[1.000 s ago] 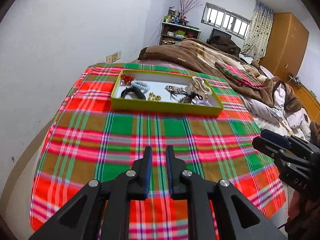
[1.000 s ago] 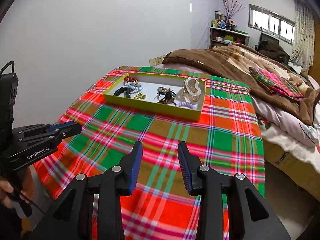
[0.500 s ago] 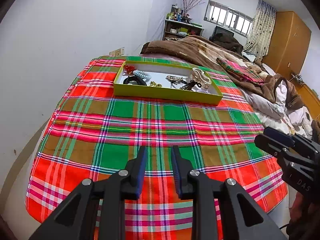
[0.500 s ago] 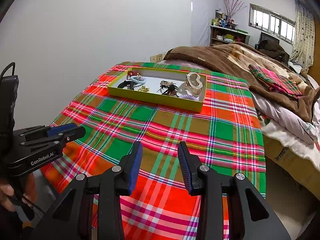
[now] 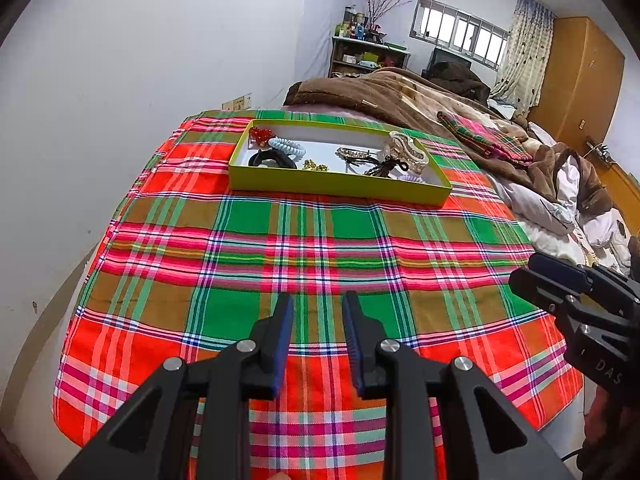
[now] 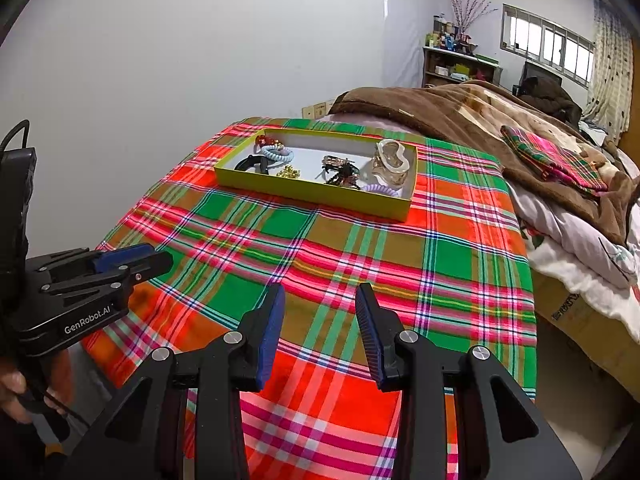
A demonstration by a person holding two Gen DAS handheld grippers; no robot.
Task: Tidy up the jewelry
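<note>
Straight ahead of both tools, well apart from them across the red-and-green plaid cloth (image 5: pixel 304 240): shallow yellow-green cardboard tray (image 5: pixel 336 186) at the far end, long axis running left to right across the line of approach. Holding a loose mix: red bead cluster (image 5: pixel 261 135) and pale blue coil hair tie (image 5: pixel 285 146) at the far left corner, black curved hair clip (image 5: pixel 272 159) and small gold chain piece (image 5: pixel 315 166) nearer the front wall, dark beaded tangle (image 5: pixel 378 166) in the middle, translucent cream claw clip (image 5: pixel 408 152) and lilac coil tie (image 5: pixel 412 179) at the right end. Left black two-finger gripper (image 5: pixel 316 322) parted a little, gripping nothing; right black two-finger gripper (image 6: pixel 320 312) parted somewhat wider, likewise bare. Neither clearly nearer; probably left tool better lined up with the tray's left half, right tool with the cream clip end. Next reach likely forward and downward over the near wall.
</note>
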